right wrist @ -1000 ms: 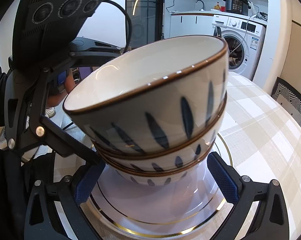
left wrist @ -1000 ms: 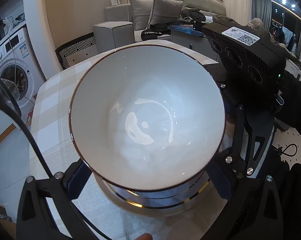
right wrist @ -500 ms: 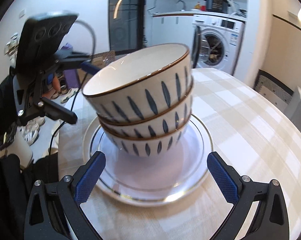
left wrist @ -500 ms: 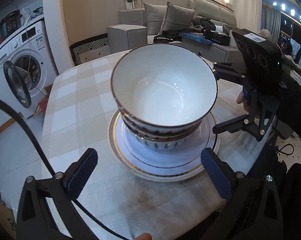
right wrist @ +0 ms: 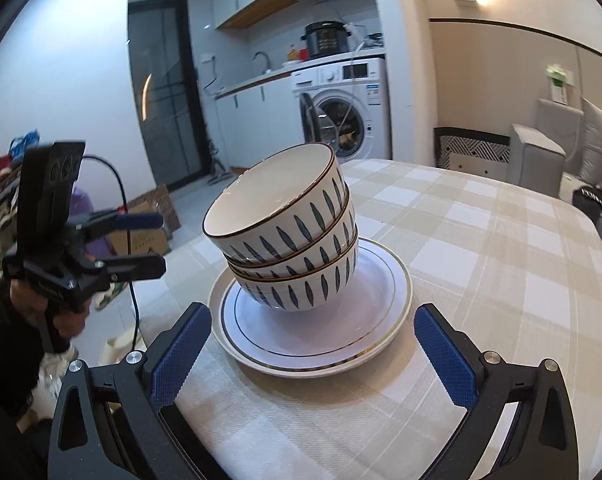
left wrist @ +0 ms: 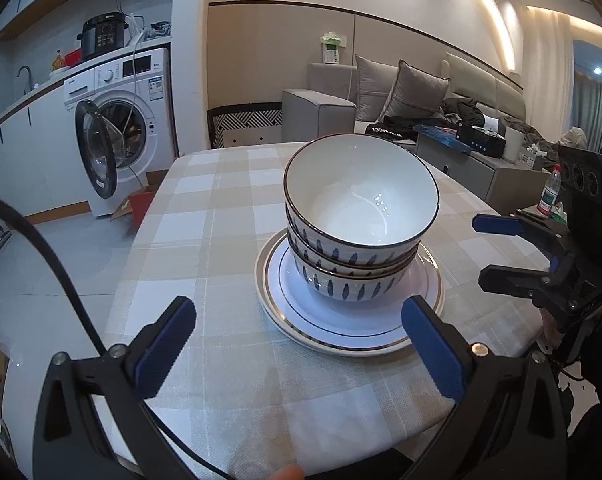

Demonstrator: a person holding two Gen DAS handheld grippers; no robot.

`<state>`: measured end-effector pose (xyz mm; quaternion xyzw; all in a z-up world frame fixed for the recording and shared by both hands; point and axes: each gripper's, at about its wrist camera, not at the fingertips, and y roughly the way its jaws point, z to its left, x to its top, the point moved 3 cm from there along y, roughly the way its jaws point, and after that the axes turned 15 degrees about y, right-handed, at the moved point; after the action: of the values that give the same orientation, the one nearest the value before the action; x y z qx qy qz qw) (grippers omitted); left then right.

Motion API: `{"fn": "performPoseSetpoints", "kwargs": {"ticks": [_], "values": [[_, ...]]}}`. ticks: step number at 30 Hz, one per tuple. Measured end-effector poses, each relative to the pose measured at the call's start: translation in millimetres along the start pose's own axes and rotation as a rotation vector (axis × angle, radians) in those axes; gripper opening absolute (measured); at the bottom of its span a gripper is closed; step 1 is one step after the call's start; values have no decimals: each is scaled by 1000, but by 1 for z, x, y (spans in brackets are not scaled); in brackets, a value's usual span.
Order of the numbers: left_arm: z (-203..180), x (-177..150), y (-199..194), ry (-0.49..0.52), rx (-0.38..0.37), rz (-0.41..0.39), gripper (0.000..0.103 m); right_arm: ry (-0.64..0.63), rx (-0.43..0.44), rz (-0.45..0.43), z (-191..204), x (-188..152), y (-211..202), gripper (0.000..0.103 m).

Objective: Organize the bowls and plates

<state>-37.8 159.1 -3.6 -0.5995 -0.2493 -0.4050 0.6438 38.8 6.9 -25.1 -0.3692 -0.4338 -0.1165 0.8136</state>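
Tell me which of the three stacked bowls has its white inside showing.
The top bowl of the stack: its white inside is open to view, while the middle bowl and bottom bowl show only their outer walls with blue leaf marks.

Indoor light, moderately dim, cool cast. Warm cove light [left wrist: 481,8] glows on the ceiling ahead of the left gripper. Small glare spots inside the top bowl [left wrist: 361,200]. Heavy fisheye bending with black corners in both views. Centre is sharp; the hand [right wrist: 57,320] at the right view's left edge is blurred.
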Motion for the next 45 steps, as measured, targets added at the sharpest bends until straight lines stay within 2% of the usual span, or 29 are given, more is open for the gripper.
{"fn": "performPoseSetpoints", "kwargs": {"ticks": [4, 8, 17, 22, 29, 45], "values": [[1, -7, -6, -63, 42, -26, 103, 63, -11, -20, 5, -2, -11, 103], [-4, -14, -12, -75, 96, -42, 103, 101, -6, -55, 12, -6, -23, 103], [-21, -29, -11, -122, 118, -65, 103, 77, -56, -108, 28, -29, -29, 103], [-31, -32, -6, -108, 140, -63, 103, 96, -59, -134, 24, -37, -31, 103], [-41, -30, -3, -124, 138, -92, 103, 69, -79, -150, 25, -40, -32, 103], [-42, -41, 3, -126, 138, -103, 103, 59, -78, -174, 21, -36, -36, 103]]}}
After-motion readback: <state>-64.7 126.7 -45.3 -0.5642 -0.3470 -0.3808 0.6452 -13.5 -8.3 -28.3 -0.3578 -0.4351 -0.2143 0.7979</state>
